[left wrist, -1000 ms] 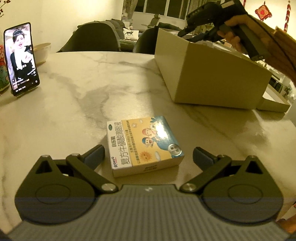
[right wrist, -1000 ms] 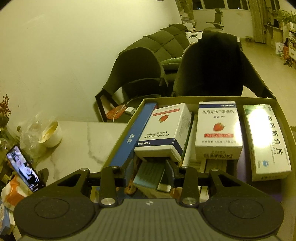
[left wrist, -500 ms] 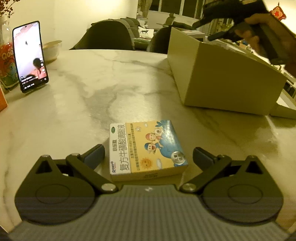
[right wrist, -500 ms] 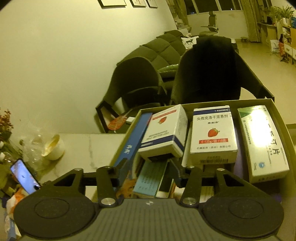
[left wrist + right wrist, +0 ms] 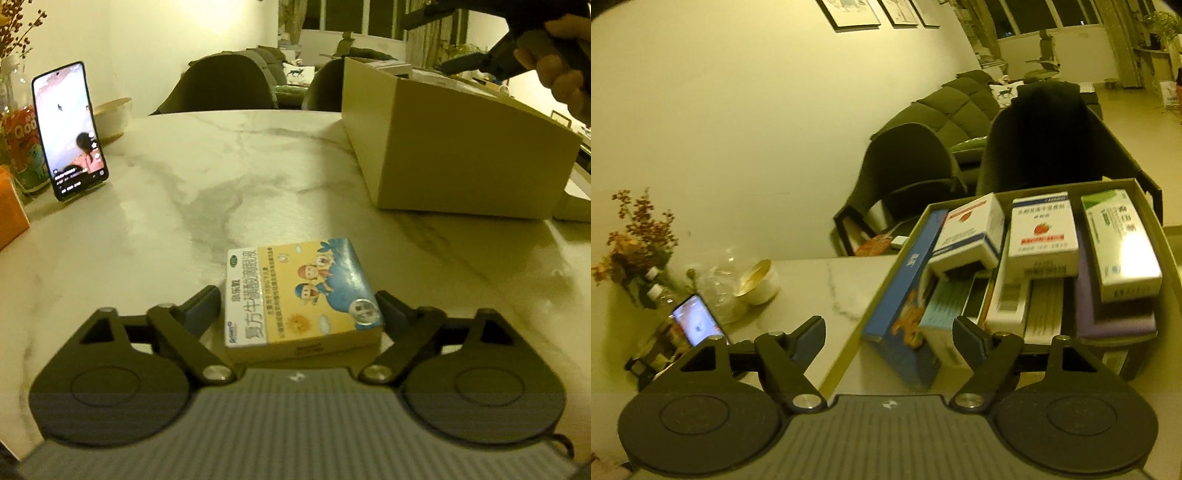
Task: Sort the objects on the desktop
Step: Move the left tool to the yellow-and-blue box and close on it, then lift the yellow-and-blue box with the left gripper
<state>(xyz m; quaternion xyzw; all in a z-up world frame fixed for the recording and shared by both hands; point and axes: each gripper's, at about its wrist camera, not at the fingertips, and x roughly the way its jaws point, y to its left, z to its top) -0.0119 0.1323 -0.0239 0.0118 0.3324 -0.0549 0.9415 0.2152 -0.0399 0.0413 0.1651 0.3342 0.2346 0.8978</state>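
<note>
Both our tongs stand wide: left gripper (image 5: 297,308) straddles the medicine box (image 5: 299,293), which lies flat on the marble table (image 5: 207,192) near its front edge, fingers (image 5: 201,308) just beside its sides but not clamped. Right gripper (image 5: 889,334) hangs w/ nothing between its fingers above the near-left corner of the cardboard box (image 5: 879,295), packed w/ medicine cartons. Phone (image 5: 68,129) is propped upright nr the table's left edge.
</note>
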